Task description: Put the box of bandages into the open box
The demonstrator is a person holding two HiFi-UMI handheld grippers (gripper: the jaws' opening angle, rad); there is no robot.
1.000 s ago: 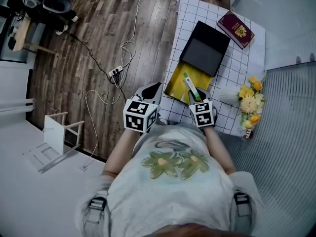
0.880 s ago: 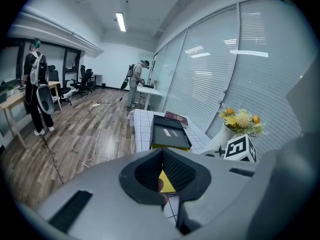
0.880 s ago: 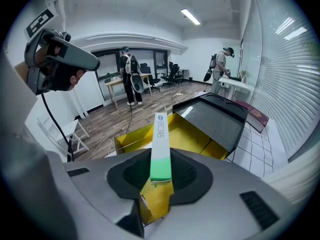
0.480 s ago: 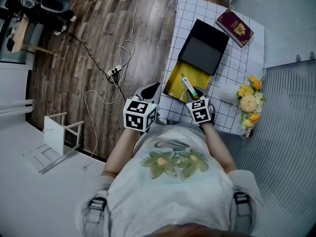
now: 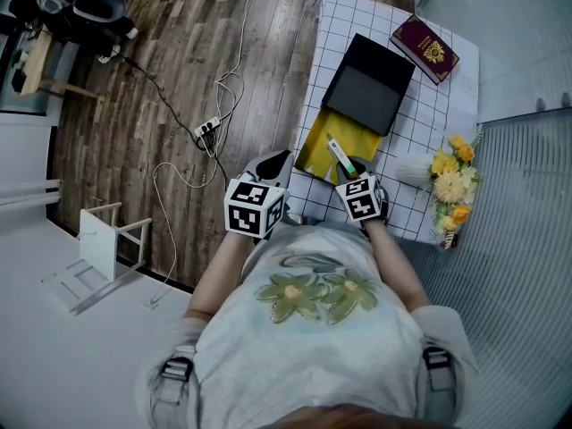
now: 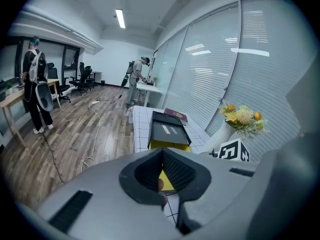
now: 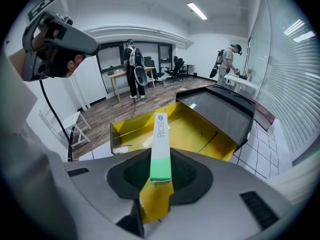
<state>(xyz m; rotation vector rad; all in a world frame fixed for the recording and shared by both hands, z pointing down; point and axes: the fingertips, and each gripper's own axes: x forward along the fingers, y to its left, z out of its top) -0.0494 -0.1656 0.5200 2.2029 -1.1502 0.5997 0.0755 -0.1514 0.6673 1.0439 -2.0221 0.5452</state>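
Wood floor runs left of the gridded table [image 5: 420, 132]. Your left gripper [image 5: 277, 161] hangs at the table's near left edge, jaws closed to a point with nothing between them. Just right of it lies the open box [image 5: 315, 148], yellow inside, its black lid [image 5: 368, 88] at the far side. Your right gripper [image 5: 353, 170] clamps the bandage box [image 5: 337, 153] by its green end, white end slanting over the yellow interior. Flowers [image 5: 451, 186] stand rightmost.
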